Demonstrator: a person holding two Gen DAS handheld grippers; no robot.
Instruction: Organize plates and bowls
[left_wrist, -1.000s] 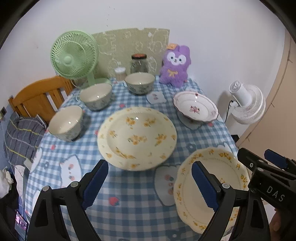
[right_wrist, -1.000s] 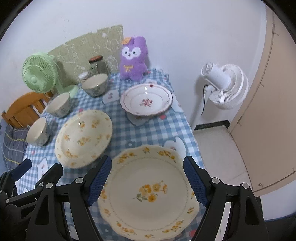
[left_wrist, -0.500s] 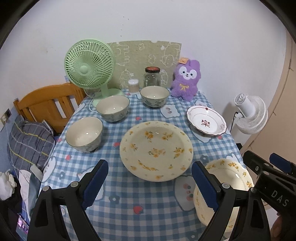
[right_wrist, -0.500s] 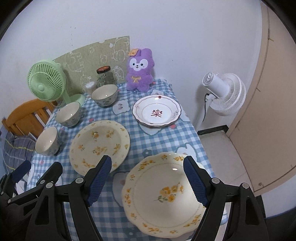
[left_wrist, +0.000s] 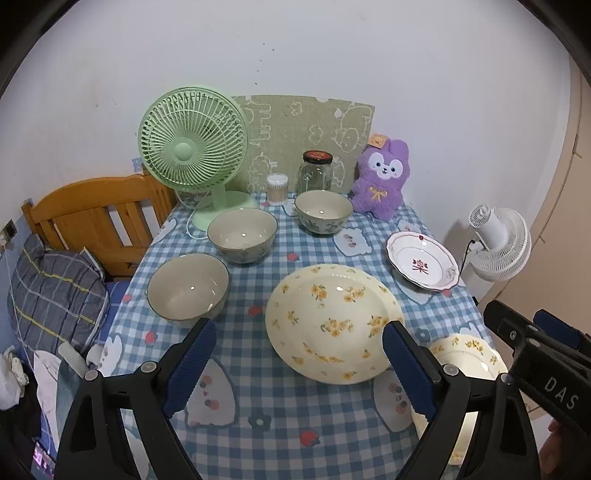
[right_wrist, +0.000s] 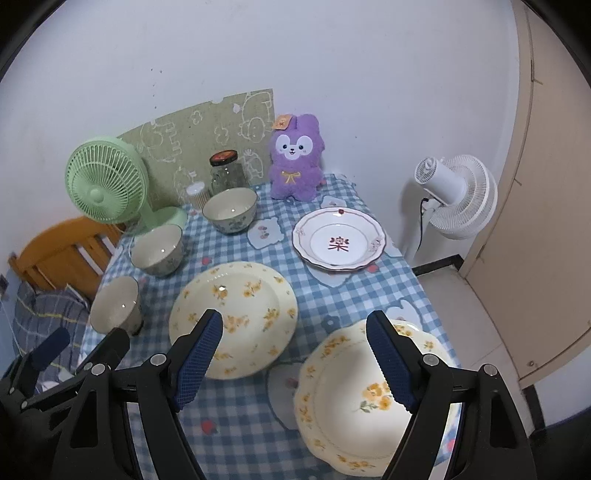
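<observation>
On the blue checked tablecloth (left_wrist: 258, 376) lie two cream plates with yellow flowers, one in the middle (left_wrist: 332, 321) (right_wrist: 240, 306) and one at the near right corner (left_wrist: 469, 354) (right_wrist: 354, 398). A white red-rimmed plate (left_wrist: 421, 264) (right_wrist: 338, 242) sits further back on the right. Three bowls (left_wrist: 188, 290) (left_wrist: 242, 234) (left_wrist: 323, 210) run along the left side towards the back. My left gripper (left_wrist: 299, 332) hovers open over the near table edge, holding nothing. Beside it on the right, my right gripper (right_wrist: 293, 321) is open and empty above the near plate.
Along the back stand a green desk fan (left_wrist: 192, 155), a glass jar (left_wrist: 316, 173), a pot of cotton swabs (left_wrist: 277, 188) and a purple plush toy (left_wrist: 382, 181). A wooden headboard (left_wrist: 92, 214) and pillow are left of the table, a white floor fan (right_wrist: 458, 195) and door are right.
Both grippers have drawn back and risen from the table, so the plates and bowls look smaller and farther off. Neither gripper's jaws have changed, and no dish has moved.
</observation>
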